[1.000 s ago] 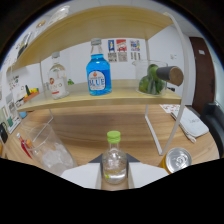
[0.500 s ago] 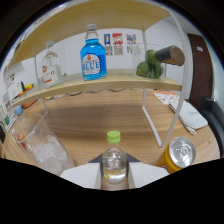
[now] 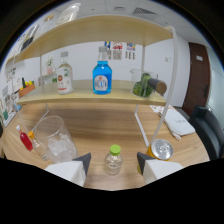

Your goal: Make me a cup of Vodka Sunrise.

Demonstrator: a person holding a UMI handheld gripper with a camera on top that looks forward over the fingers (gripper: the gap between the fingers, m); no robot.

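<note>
1. One small clear bottle with a green cap (image 3: 114, 159) stands upright on the wooden table (image 3: 110, 125), between the two fingers of the gripper (image 3: 114, 163), with a gap visible at either side.
2. Both fingers (image 3: 83, 161) are spread apart, released and pressing on nothing.
3. Just beside the bottle, off the left finger, a clear glass holding ice (image 3: 55, 141) stands on the table.
4. Next to that glass, farther toward the table's left edge, sits a small bottle of red liquid (image 3: 25, 140) with something orange-yellow close by, too small to make out.
5. Off the right finger, a gold-coloured drink can (image 3: 160, 149) stands with its silver top showing.
6. Beyond the fingers, a light wooden shelf (image 3: 85, 96) on white legs spans the table.
7. On that shelf, a blue bottle with a white cap (image 3: 102, 76) stands near the middle; a clear bottle with a label (image 3: 63, 77) stands well to its left.
8. Toward the shelf's right end a dark green bottle (image 3: 146, 86) lies on its side.
9. Papers or a white pad (image 3: 175, 122) lie near the table's right edge, past the shelf's leg.
10. Behind everything, a white wall carries small posters (image 3: 119, 50).
</note>
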